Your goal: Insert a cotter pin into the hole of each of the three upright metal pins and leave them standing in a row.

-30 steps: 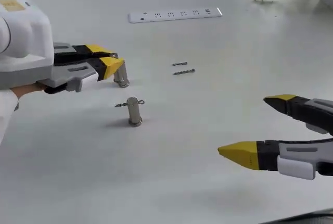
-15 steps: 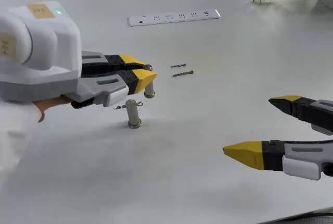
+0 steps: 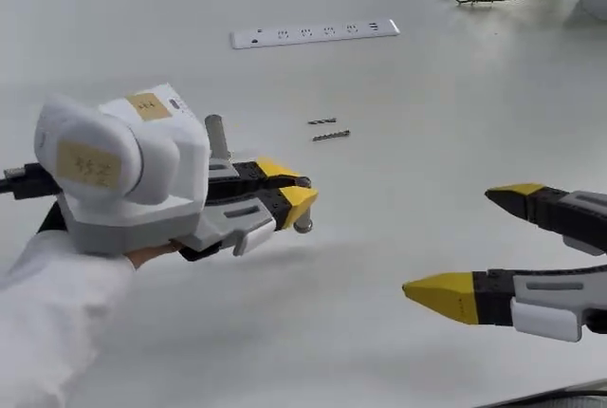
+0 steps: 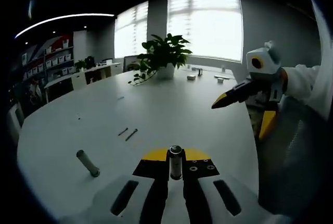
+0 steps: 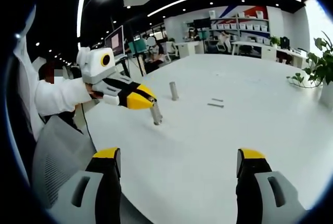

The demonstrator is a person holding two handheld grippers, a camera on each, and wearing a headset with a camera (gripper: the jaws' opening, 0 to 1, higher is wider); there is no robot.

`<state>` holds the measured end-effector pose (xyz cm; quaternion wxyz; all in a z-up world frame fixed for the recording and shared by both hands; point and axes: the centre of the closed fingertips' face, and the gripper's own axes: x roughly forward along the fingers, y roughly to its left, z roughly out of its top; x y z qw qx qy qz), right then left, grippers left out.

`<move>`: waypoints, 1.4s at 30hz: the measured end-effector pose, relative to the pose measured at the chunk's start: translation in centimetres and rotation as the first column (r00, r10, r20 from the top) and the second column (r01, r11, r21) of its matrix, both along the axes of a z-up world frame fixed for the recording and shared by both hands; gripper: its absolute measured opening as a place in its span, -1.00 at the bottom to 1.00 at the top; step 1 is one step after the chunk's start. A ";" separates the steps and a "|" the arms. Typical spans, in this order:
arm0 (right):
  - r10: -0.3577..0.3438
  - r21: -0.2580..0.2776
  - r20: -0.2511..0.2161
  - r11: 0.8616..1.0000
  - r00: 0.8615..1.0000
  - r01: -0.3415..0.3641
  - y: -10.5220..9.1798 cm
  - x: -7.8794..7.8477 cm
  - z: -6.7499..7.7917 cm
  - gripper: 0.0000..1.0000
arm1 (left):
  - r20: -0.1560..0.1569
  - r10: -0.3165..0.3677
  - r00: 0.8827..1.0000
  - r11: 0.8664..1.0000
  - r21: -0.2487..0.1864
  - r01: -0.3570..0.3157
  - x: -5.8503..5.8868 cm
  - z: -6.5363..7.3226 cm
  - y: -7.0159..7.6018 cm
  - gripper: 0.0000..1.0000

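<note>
— What is the left gripper (image 3: 305,194) doing?
— Its yellow-tipped jaws are pinched on an upright metal pin (image 4: 175,162), low over the white table (image 3: 379,332). I cannot tell whether the pin's base touches the surface.
— And the other parts?
— A second metal pin (image 3: 215,132) stands upright just behind that gripper. Two loose cotter pins (image 3: 331,134) lie side by side farther back, nearer a white power strip (image 3: 313,33).
— The right gripper (image 5: 179,153)?
— Jaws spread wide with nothing between them, well apart to the right.
</note>
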<state>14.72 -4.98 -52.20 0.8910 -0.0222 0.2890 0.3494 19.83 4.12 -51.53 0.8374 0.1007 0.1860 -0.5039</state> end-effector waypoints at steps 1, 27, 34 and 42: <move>0.002 -0.002 -0.002 1.000 1.000 -0.002 0.0 0.0 -0.1 0.81 | 0.002 0.001 1.000 1.000 0.004 -0.001 0.0 -0.2 -0.1 -0.90; 0.041 -0.017 -0.037 0.999 0.998 -0.042 0.8 -0.4 -0.9 0.82 | -0.028 -0.024 0.999 0.999 0.023 0.024 -1.5 -4.3 -0.3 -0.90; 0.061 -0.026 -0.052 0.998 0.997 -0.063 1.1 -0.7 -1.4 0.82 | -0.033 -0.026 0.999 1.000 0.014 0.027 -1.4 -4.4 -0.5 -0.89; 0.069 -0.022 -0.061 0.997 0.996 -0.070 1.4 -0.8 -1.7 0.81 | -0.017 -0.021 1.000 1.000 0.009 0.022 -1.7 -4.5 -0.3 -0.88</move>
